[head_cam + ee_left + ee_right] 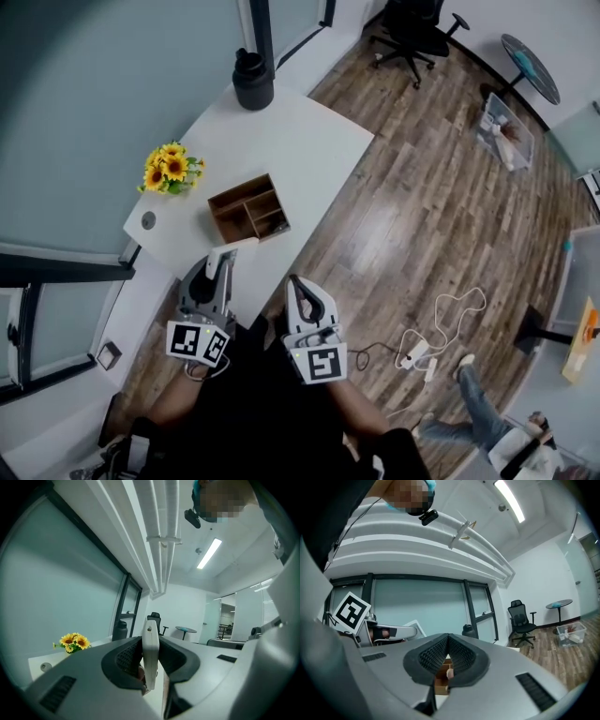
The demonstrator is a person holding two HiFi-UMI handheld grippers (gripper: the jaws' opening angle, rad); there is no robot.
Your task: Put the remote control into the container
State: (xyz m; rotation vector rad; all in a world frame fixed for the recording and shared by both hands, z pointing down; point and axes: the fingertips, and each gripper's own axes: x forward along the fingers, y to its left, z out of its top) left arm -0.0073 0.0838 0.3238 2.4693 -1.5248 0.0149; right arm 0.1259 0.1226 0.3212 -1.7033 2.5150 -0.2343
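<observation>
A white remote control (221,256) stands on edge between the jaws of my left gripper (219,272), which is shut on it, just off the near corner of the white table (309,141). In the left gripper view the remote (150,651) rises upright between the black pads. The brown wooden container (248,208), with several open compartments, sits on the table just beyond the remote. My right gripper (295,286) hovers beside the left one, off the table's edge, shut and empty; its pads (461,656) meet in the right gripper view.
A bunch of sunflowers (171,169) stands at the table's left edge, and a black bottle (252,81) at its far end. On the wooden floor are an office chair (412,33), a clear plastic box (506,131) and a power strip with its cable (417,352).
</observation>
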